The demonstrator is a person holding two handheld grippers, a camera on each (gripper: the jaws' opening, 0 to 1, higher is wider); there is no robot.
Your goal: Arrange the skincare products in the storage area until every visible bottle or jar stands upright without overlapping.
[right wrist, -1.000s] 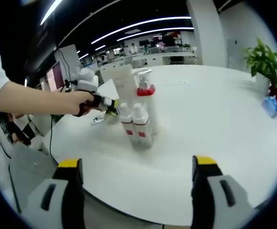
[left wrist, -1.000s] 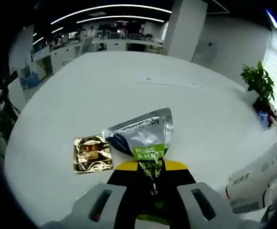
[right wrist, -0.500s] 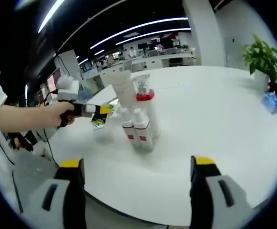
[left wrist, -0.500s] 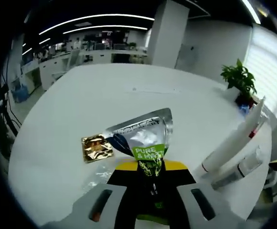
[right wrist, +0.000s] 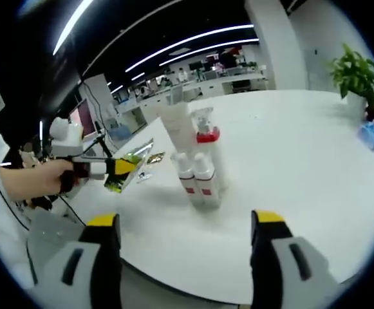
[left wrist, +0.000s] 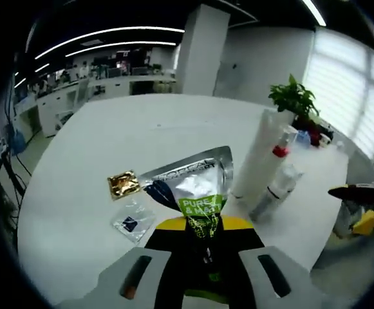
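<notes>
My left gripper [left wrist: 203, 226] is shut on the bottom edge of a silver sachet [left wrist: 195, 182] with a green label, held above the white table [left wrist: 141, 129]. In the right gripper view a hand holds that left gripper [right wrist: 118, 168] with the sachet [right wrist: 134, 158] left of the bottles. A white tube [right wrist: 176, 127], a pump bottle with a red collar [right wrist: 206, 137] and two small white bottles [right wrist: 197, 183] stand upright in a tight group. The same group [left wrist: 267, 168] stands to the right in the left gripper view. My right gripper [right wrist: 185, 248] is open, near the table's edge.
A gold sachet [left wrist: 123, 185] and a small clear sachet [left wrist: 130, 221] lie flat on the table to the left of the held one. A potted plant [right wrist: 356, 78] stands at the far side. The right gripper [left wrist: 365, 207] shows past the table's right edge.
The left gripper has carried the silver sachet away from the bottles, leftwards in the right gripper view. Its camera swung round, bringing the bottle group into view. The right gripper stayed open.
</notes>
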